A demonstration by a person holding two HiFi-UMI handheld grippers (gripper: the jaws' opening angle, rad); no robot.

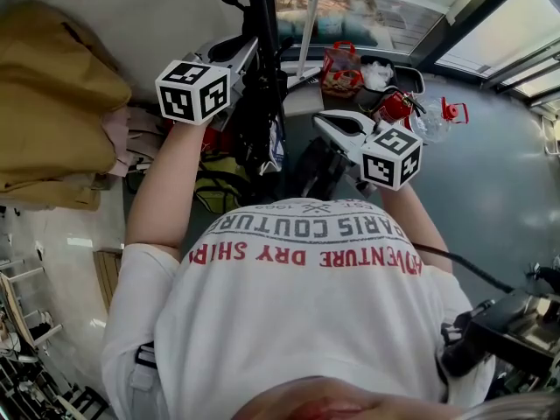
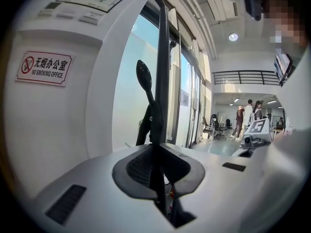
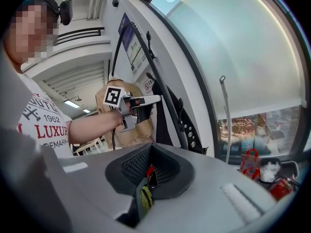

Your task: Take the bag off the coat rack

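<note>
A black coat rack pole (image 1: 261, 24) rises in front of me, and a black bag (image 1: 258, 138) hangs against it. In the left gripper view a thin black bag strap (image 2: 156, 130) runs up toward the rack's hook (image 2: 143, 74). My left gripper (image 2: 156, 166) is shut on that strap. From the head view, the left gripper (image 1: 252, 49) is raised beside the pole. The right gripper (image 1: 322, 122) is lower, right of the bag, apart from it. Its jaws (image 3: 149, 171) are shut with nothing between them. The right gripper view shows the bag (image 3: 163, 115) and the left gripper (image 3: 141, 101) at the strap.
A tan coat (image 1: 52, 103) hangs to the left of the rack. Red bags (image 1: 341, 68) and a red fire extinguisher (image 1: 398, 108) sit by the window at the back right. A no-smoking sign (image 2: 44, 68) is on the white wall. People (image 2: 248, 115) stand far down the hall.
</note>
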